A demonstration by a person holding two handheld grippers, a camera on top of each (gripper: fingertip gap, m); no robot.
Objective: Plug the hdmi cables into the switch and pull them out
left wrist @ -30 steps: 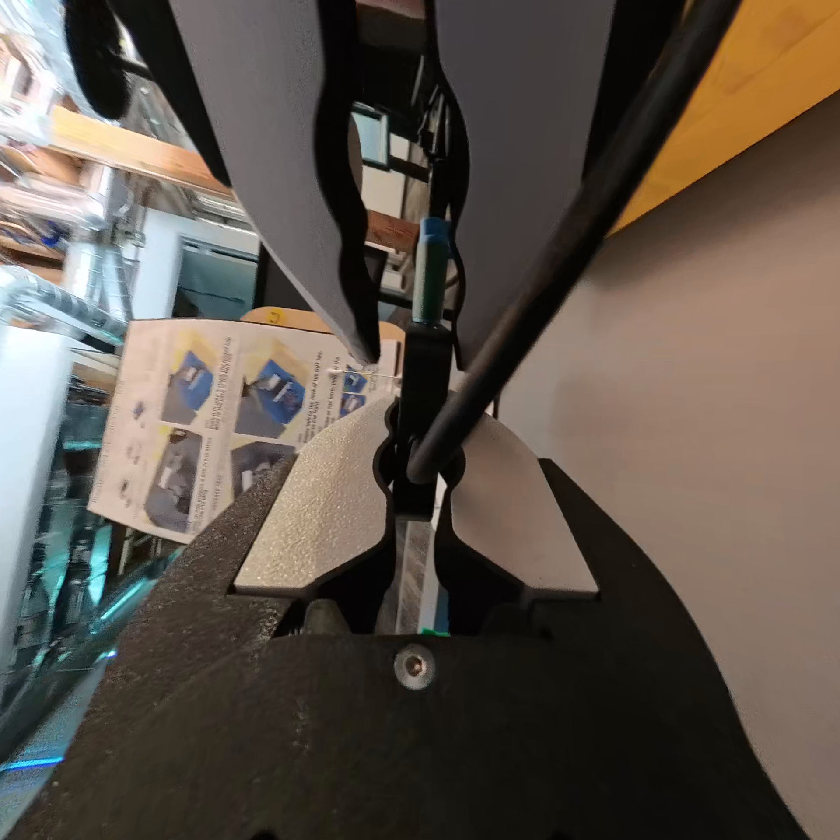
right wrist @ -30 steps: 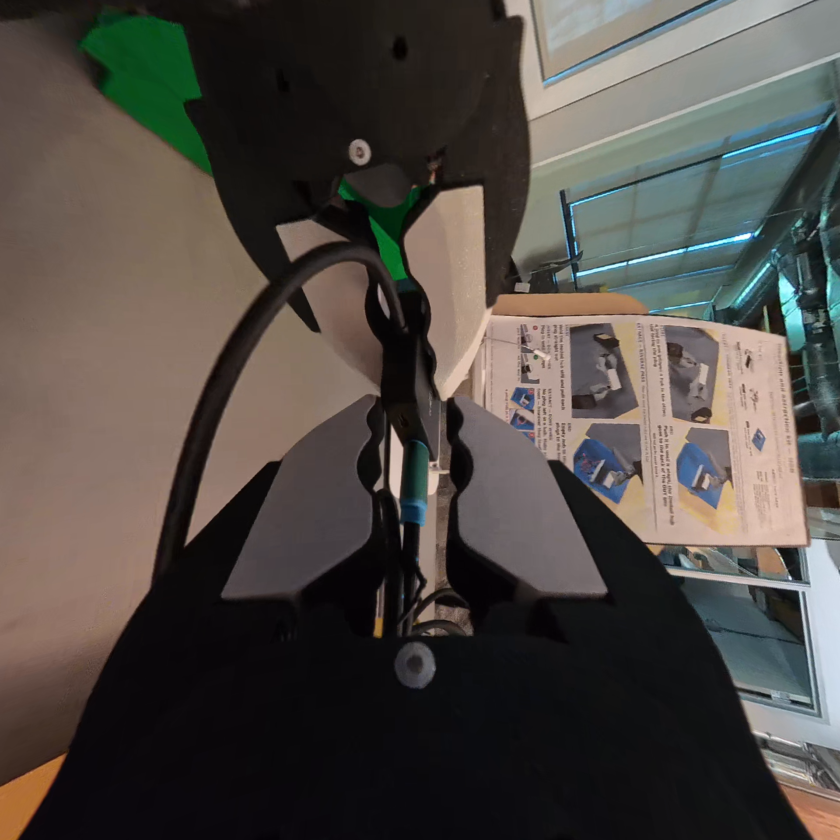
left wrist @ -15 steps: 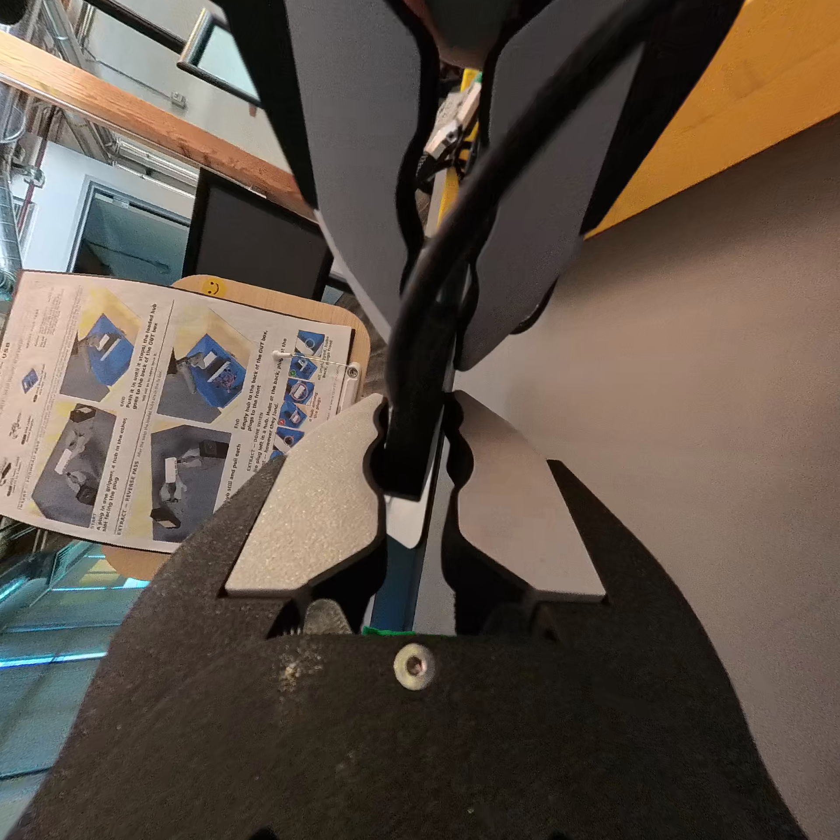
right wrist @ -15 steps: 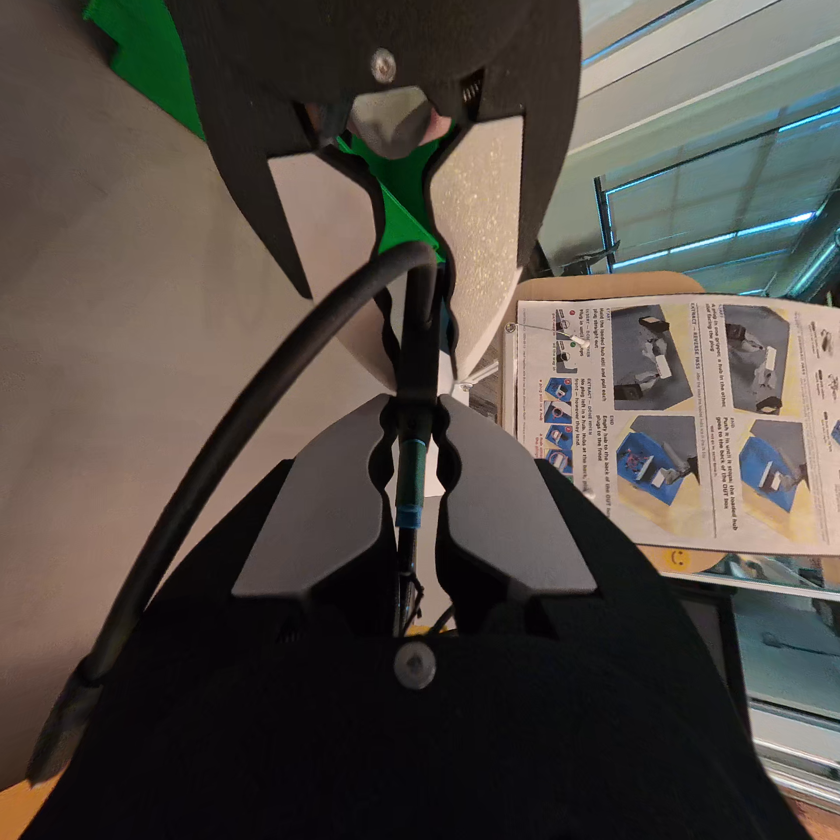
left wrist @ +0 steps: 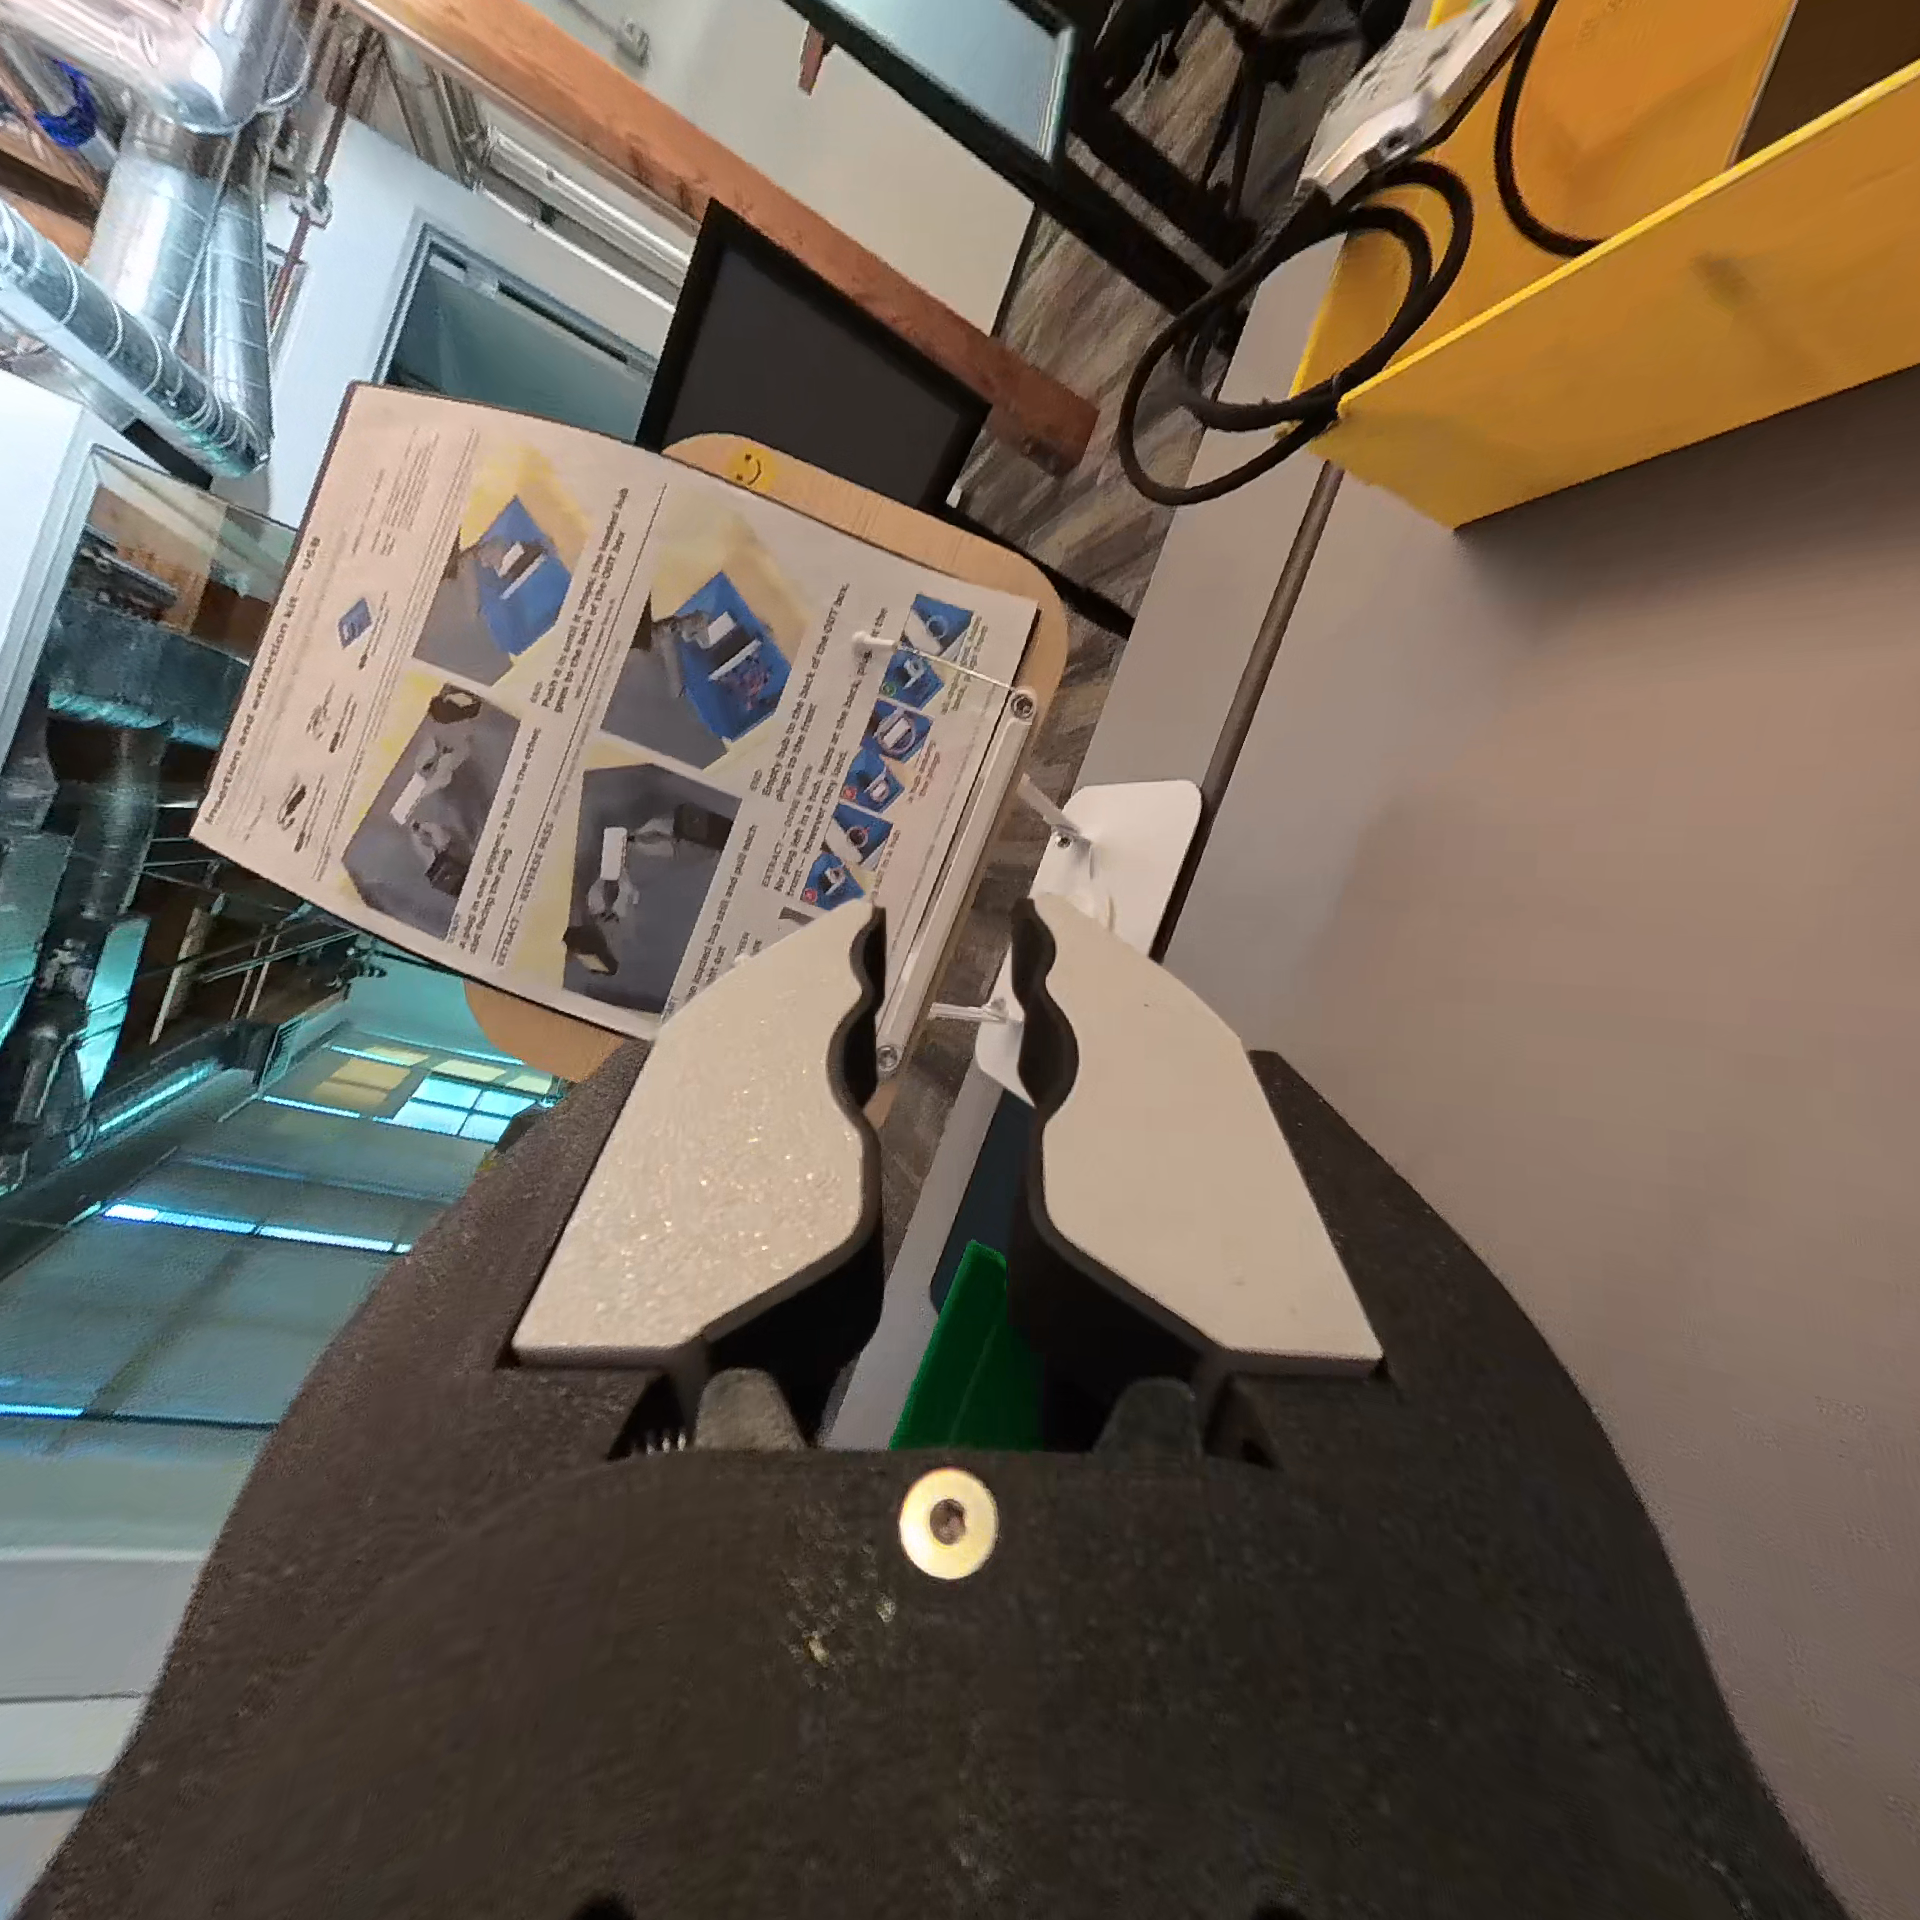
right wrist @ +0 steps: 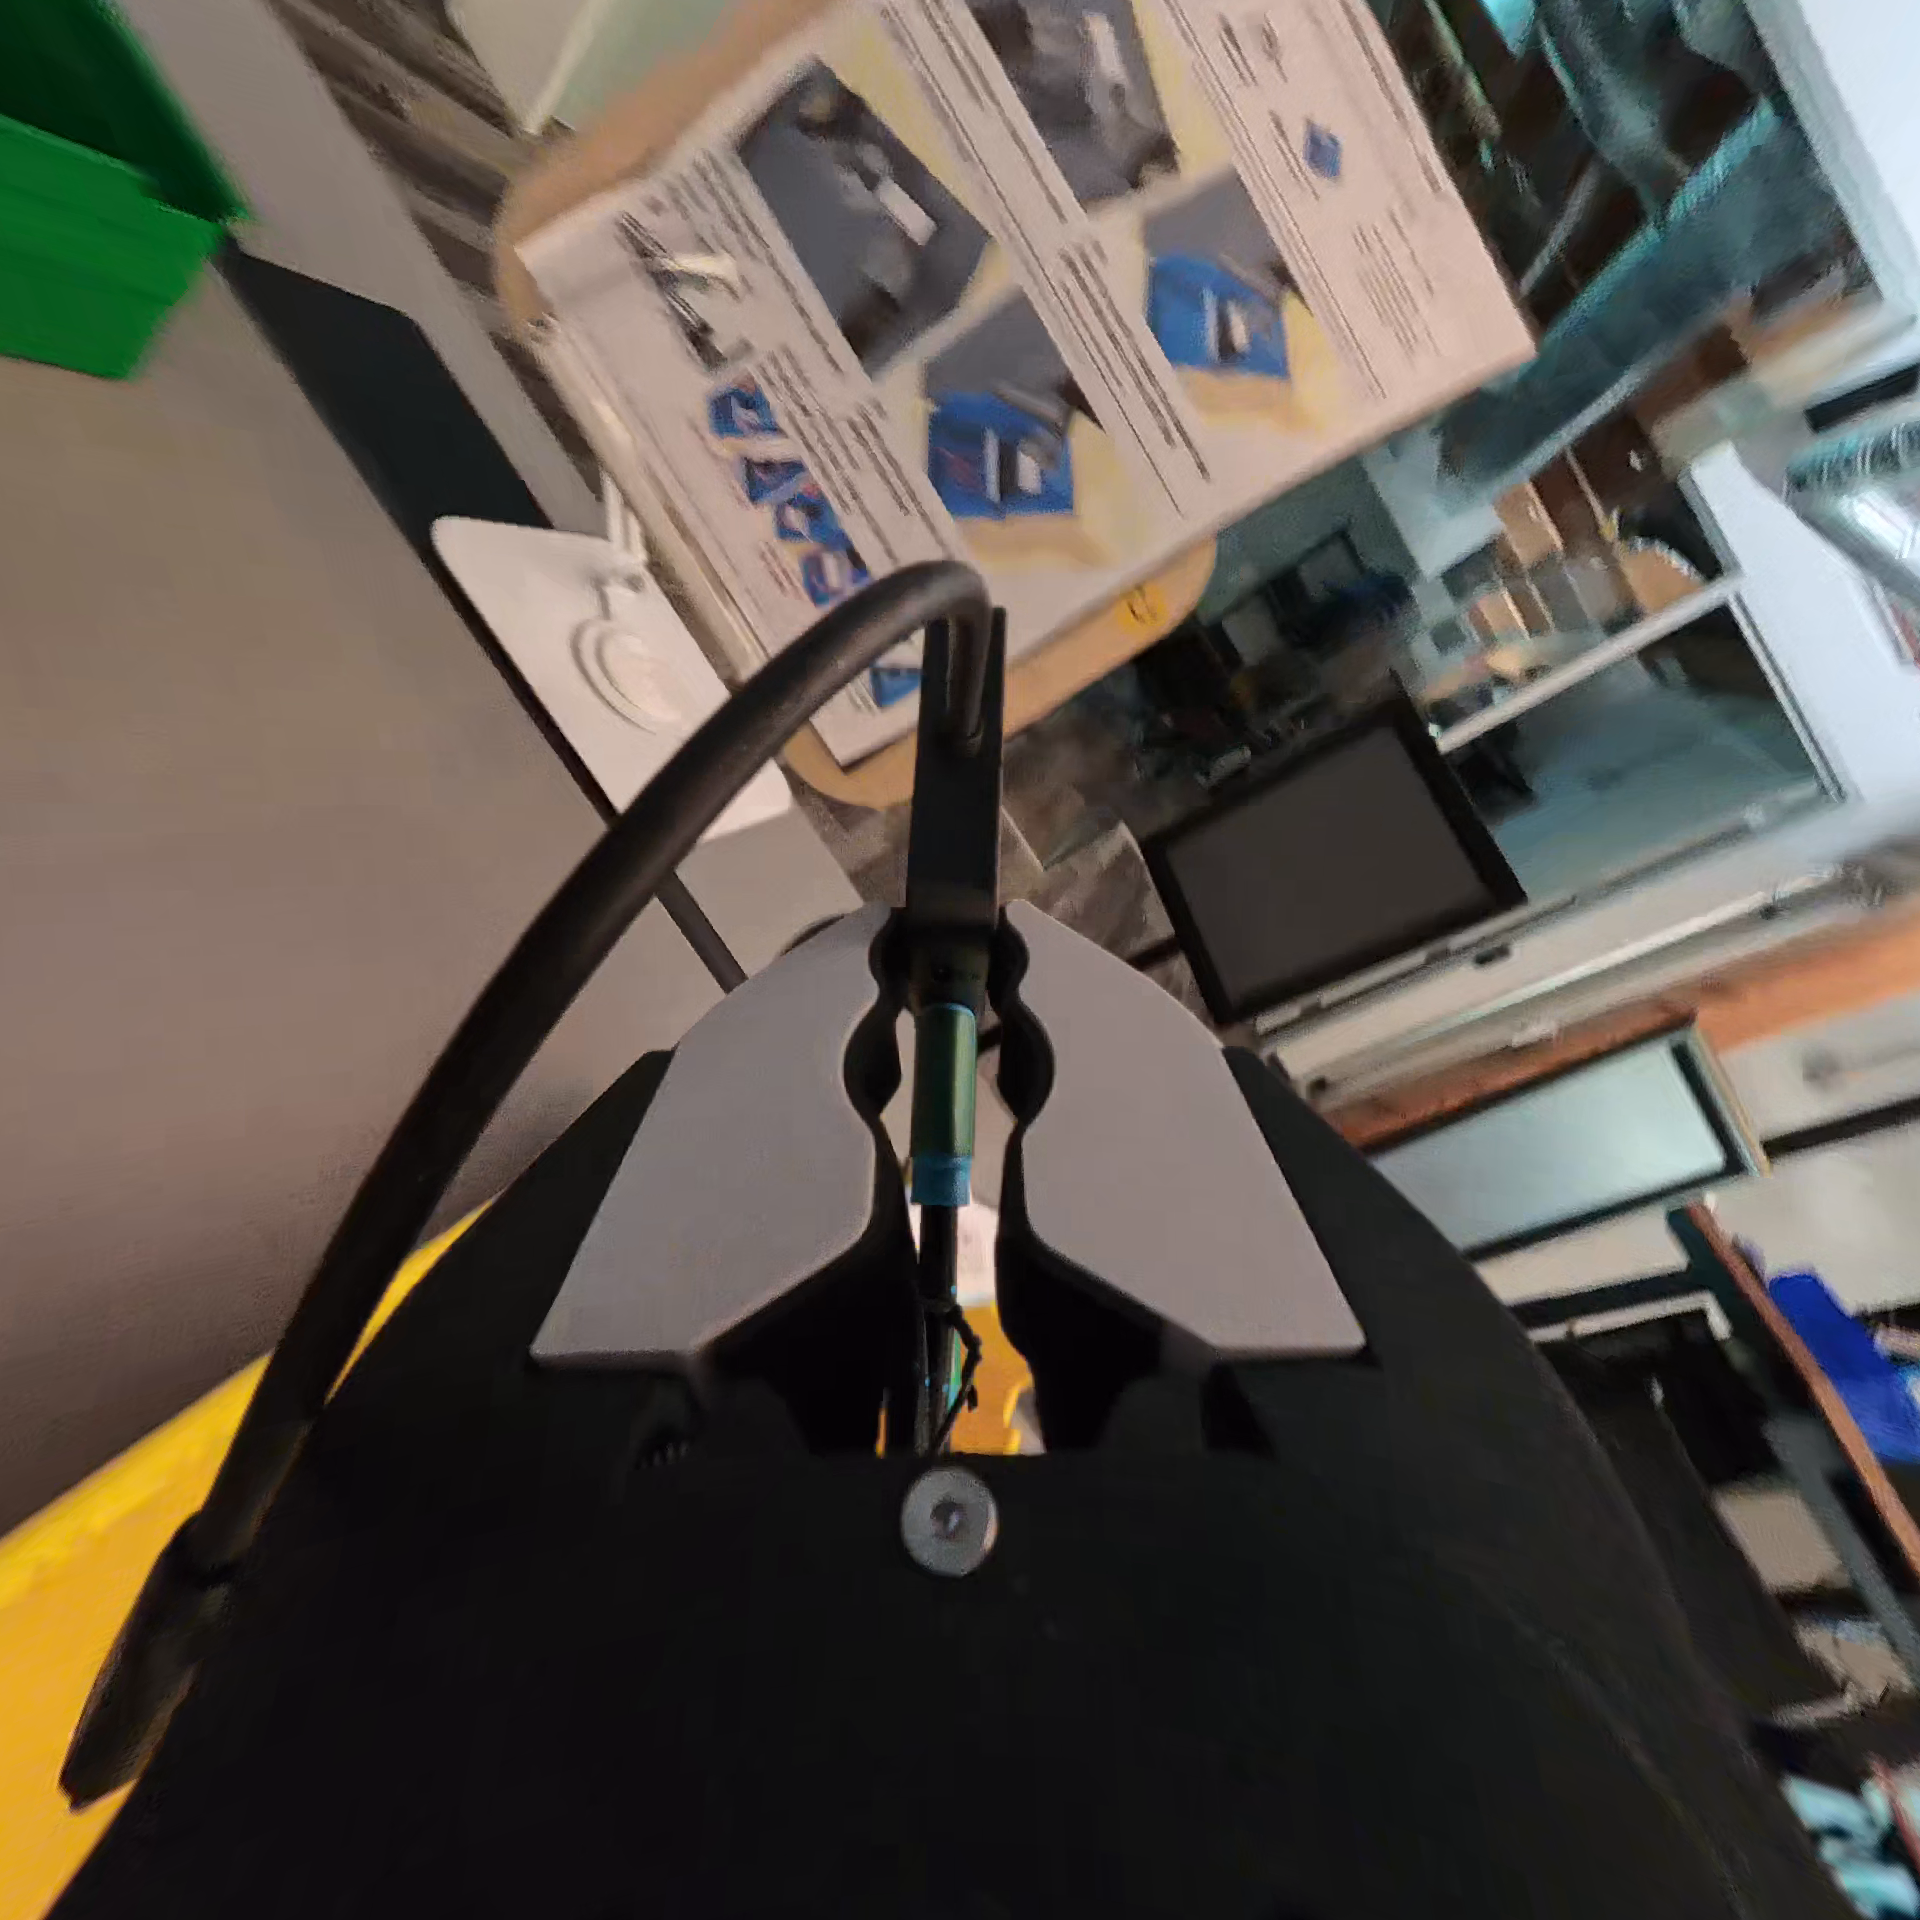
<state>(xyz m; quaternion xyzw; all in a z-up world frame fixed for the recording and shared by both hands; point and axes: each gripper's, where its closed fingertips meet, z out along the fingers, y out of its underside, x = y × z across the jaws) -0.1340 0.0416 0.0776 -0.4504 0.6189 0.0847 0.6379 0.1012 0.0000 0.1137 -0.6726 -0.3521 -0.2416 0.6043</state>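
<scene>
My left gripper (left wrist: 948, 935) is open and empty, with a clear gap between its fingertips. It is held over the grey mat (left wrist: 1579, 1039). My right gripper (right wrist: 948, 920) is shut on a black hdmi connector (right wrist: 951, 821) that stands out edge-on past the fingertips. A green and blue sleeve (right wrist: 940, 1091) runs back from it between the fingers. A black cable (right wrist: 488, 1039) leaves the connector's far end and curves down to the left. Its free plug (right wrist: 135, 1683) hangs by the gripper body. I cannot tell which part is the switch.
A printed instruction sheet on a wooden board (left wrist: 623, 748) stands on a white base (left wrist: 1127, 862); it also shows in the right wrist view (right wrist: 1039, 312). A yellow bin (left wrist: 1621, 343) holds cables. A green bin (right wrist: 94, 208) sits on the mat. A dark monitor (right wrist: 1330, 862) is behind. Left tips to right tips: about 25 cm.
My left gripper has opened, let go of the black cable plug and drawn away. The right gripper has left its view. The right gripper keeps its grip and has swung round.
</scene>
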